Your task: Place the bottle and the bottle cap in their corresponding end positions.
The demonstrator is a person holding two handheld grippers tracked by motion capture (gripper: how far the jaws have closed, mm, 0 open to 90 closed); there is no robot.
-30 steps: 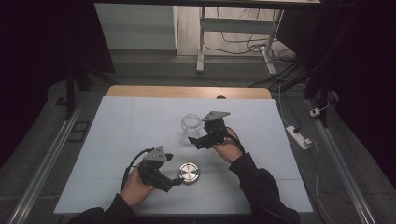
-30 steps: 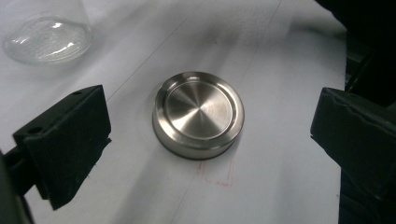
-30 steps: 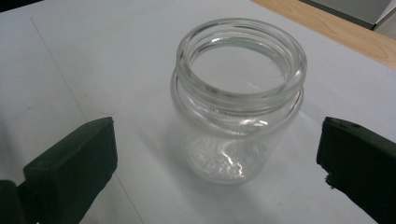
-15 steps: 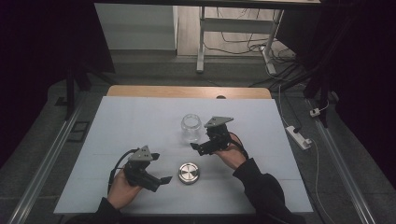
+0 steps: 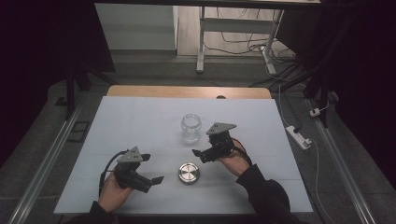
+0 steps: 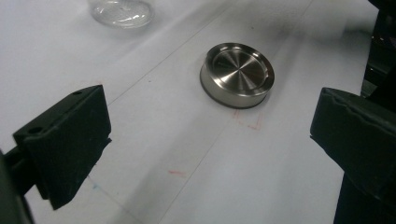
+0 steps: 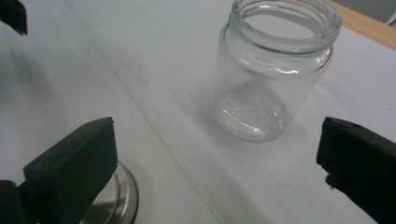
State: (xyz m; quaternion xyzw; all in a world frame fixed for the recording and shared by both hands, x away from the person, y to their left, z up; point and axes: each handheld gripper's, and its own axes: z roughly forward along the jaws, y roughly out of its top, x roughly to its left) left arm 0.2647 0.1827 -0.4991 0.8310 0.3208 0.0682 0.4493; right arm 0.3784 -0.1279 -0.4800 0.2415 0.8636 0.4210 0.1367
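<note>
In the high view the lid [image 5: 188, 172] lies flat on the white counter [image 5: 140, 121] at lower centre, apart from the open glass jar [image 5: 191, 128], which stands upright above it at mid frame. The left tongs [image 5: 150, 169] sit at lower left, just beside the lid, jaws wide and empty. The right tongs [image 5: 200, 155] hover right of centre, between jar and lid, also wide with nothing held. In the left gripper view the lid [image 6: 237, 74] lies ahead between the jaws.

High view looks down over the whole table [image 5: 140, 116] – both gripper views sit low and close, sharing the metal lid [image 6: 237, 74] and glass jar [image 7: 275, 70]
</note>
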